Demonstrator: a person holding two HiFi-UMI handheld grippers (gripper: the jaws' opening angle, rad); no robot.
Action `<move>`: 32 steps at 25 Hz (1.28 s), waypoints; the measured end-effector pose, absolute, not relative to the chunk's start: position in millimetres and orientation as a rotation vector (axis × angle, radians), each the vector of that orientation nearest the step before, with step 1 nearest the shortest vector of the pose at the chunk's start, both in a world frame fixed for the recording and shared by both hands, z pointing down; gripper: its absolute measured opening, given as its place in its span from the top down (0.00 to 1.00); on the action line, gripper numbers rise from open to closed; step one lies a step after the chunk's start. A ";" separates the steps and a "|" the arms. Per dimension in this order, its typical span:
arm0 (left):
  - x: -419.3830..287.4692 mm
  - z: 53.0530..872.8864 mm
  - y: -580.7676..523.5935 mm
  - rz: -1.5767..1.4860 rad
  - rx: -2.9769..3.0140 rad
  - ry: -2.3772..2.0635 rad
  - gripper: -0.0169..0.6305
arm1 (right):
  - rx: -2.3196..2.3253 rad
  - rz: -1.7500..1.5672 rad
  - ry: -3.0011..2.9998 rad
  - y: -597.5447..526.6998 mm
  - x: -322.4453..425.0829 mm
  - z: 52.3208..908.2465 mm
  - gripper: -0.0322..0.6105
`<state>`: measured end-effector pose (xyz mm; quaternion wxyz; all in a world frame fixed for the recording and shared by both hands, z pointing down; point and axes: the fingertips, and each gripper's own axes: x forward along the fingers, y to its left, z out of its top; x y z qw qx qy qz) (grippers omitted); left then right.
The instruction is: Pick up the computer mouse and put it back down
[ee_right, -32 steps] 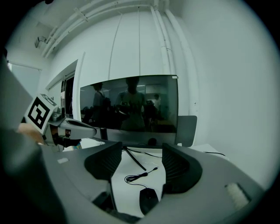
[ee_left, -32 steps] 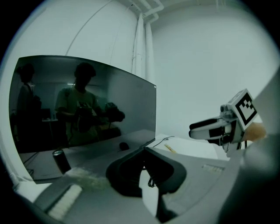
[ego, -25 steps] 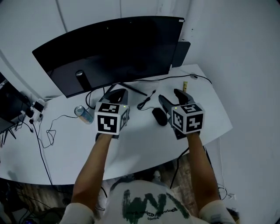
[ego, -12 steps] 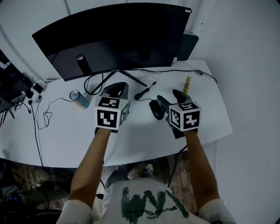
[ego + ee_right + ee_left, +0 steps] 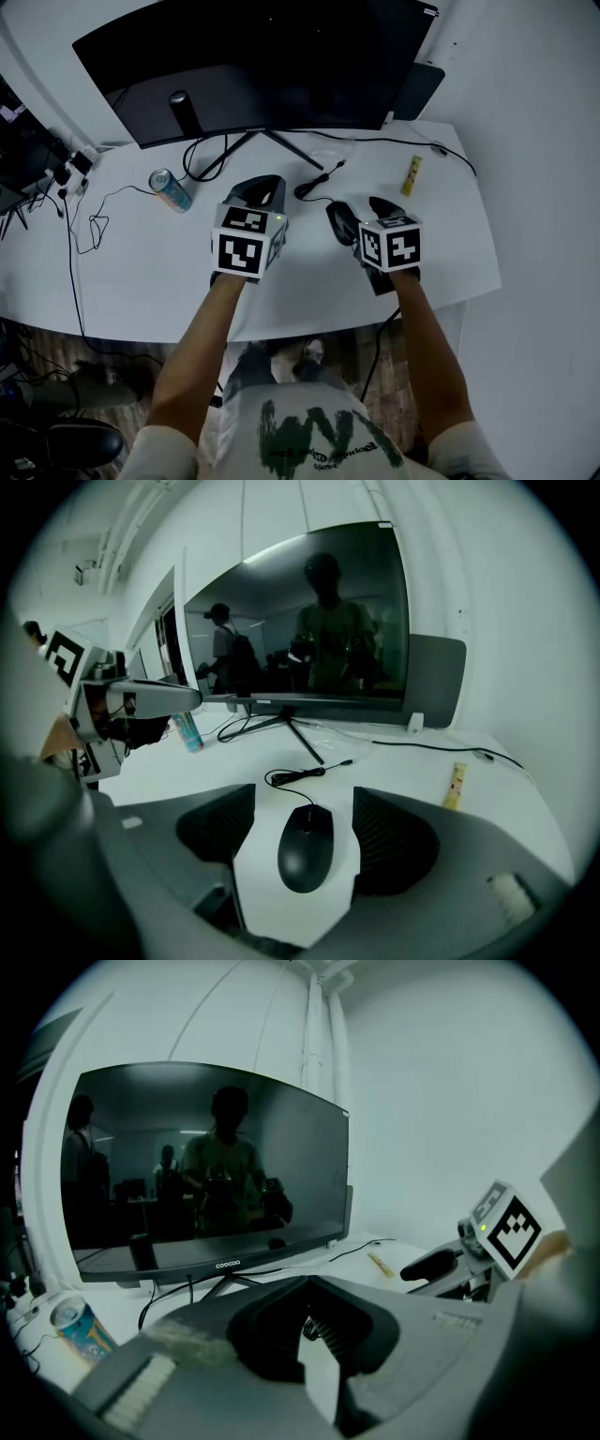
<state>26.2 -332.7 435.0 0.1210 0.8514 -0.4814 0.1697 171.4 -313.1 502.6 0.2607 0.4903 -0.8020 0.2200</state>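
A black wired computer mouse lies on the white table. Its cable runs off toward the monitor. My right gripper hangs low over it with a jaw on each side. The jaws are opening and the pads stay clear of the mouse. In the head view the mouse peeks out by the left finger of the right gripper. My left gripper hovers to the left of the mouse, shut with nothing in it. In the left gripper view the left gripper points at the monitor.
A wide black monitor on a thin stand fills the back of the table. A drink can lies at the left, and a yellow stick at the right. Loose cables trail off the left side. The table's front edge is near my arms.
Both grippers have sunk toward the table. The right one dropped further and tipped downward, so the mouse now sits between its jaws, which stand a little wider.
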 end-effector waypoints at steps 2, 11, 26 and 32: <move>24.7 441.0 -331.1 0.502 2.480 -1.399 0.97 | 1.313 0.620 -2.160 -313.2 168.1 512.9 0.45; 20.1 462.5 -326.5 0.534 2.462 -1.364 0.97 | 1.280 0.701 -2.090 -315.5 162.9 554.6 0.41; 19.4 473.8 -322.1 0.569 2.445 -1.348 0.97 | 1.228 0.773 -1.954 -323.1 170.5 603.1 0.31; 14.8 470.7 -318.9 0.584 2.439 -1.354 0.97 | 1.231 0.779 -1.874 -323.2 176.4 615.9 0.29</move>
